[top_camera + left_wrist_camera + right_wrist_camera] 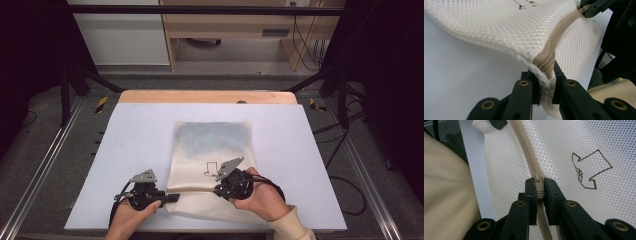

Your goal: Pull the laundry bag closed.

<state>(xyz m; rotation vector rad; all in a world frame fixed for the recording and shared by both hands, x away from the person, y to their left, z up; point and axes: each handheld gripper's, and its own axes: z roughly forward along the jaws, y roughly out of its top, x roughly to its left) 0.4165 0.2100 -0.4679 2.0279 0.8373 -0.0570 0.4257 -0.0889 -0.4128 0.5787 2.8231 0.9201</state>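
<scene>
two grippers clamped on a mesh laundry bag's zipper at the near edge of the table.

from the left: the left gripper (pixel 167 198) has its jaws closed on the bag's corner, pinching the mesh and the beige zipper (pixel 554 47) end, seen up close in the left gripper view. the mesh bag (pixel 212 150) lies flat on the white table (pixel 135 135), just ahead of the hands, its near edge lifted between the two tools. further right, the right gripper (pixel 539 191) is closed tight on the zipper pull (pixel 538 185), with a brown embroidered outline (pixel 590 168) on the mesh beside it.
</scene>
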